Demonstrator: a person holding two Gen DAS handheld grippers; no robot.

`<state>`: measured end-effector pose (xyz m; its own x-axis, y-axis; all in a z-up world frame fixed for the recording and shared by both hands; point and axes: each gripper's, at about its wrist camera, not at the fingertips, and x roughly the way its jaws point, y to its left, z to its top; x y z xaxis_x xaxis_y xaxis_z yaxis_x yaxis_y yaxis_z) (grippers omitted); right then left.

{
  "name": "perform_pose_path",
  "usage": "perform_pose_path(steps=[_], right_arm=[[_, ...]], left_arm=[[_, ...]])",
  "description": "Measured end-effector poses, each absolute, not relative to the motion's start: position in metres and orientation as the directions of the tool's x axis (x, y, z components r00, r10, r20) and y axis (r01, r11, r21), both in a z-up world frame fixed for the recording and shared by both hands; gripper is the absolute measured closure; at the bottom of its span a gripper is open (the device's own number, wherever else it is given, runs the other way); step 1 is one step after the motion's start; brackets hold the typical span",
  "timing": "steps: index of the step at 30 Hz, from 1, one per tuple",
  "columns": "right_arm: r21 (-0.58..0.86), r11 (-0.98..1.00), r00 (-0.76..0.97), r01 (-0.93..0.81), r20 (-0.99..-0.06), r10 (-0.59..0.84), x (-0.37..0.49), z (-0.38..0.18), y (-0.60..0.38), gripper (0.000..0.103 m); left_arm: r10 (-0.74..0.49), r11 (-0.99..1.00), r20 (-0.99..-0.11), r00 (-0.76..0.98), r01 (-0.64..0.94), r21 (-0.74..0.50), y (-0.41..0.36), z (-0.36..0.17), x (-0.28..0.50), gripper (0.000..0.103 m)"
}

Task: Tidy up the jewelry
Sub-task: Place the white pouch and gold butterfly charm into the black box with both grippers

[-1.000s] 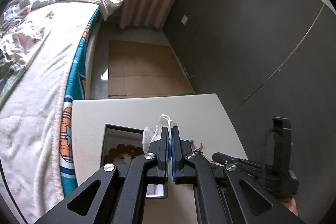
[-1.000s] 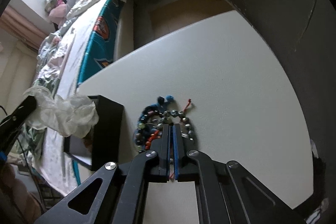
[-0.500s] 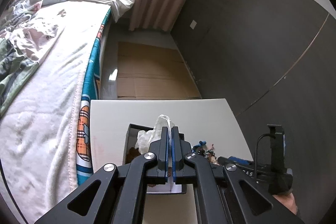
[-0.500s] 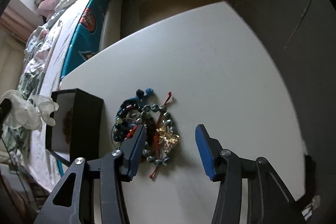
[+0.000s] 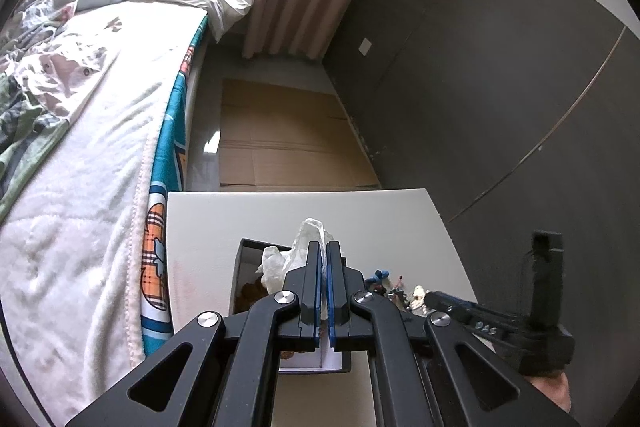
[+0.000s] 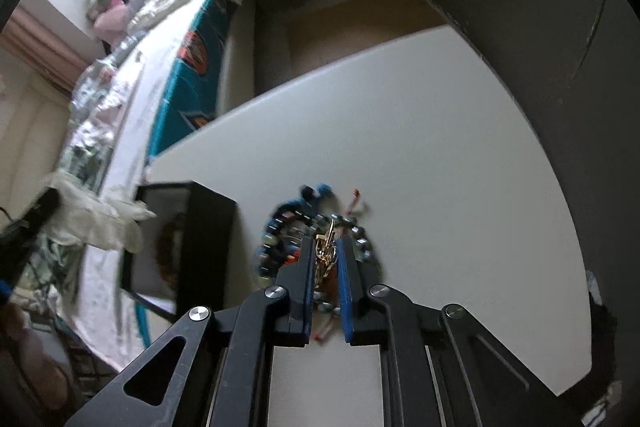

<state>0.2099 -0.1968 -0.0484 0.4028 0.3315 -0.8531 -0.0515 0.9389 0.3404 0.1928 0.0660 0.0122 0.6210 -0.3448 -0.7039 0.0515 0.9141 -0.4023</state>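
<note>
A pile of beaded bracelets [image 6: 280,243] lies on the white table [image 6: 440,155], right of a black open jewelry box [image 6: 208,227]. My right gripper [image 6: 325,247] is shut on a gold piece [image 6: 326,251] at the pile's middle. My left gripper [image 5: 323,255] is shut on a crumpled clear plastic bag [image 5: 296,255], held above the box [image 5: 248,267]. A brown beaded bracelet lies inside the box. The bag also shows at the left of the right wrist view [image 6: 100,215]. The pile [image 5: 396,291] and the right gripper's body show at the right of the left wrist view.
A bed [image 5: 80,147] with white bedding and a teal blanket runs along the table's left side. Flattened cardboard [image 5: 280,147] lies on the floor beyond the table. A dark wall [image 5: 500,87] stands on the right.
My right gripper opened over the bracelet pile, then closed on the gold piece. My left gripper has risen with the bag, so the box looks smaller.
</note>
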Motion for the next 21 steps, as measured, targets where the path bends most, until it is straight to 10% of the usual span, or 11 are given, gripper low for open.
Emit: perform_pose_path(steps=[21], right_arm=[[0.450, 0.872, 0.461, -0.191, -0.743, 0.484, 0.200, -0.015, -0.146, 0.091]], left_arm=[[-0.410, 0.889, -0.791, 0.453, 0.007, -0.457, 0.065, -0.030, 0.215, 0.099]])
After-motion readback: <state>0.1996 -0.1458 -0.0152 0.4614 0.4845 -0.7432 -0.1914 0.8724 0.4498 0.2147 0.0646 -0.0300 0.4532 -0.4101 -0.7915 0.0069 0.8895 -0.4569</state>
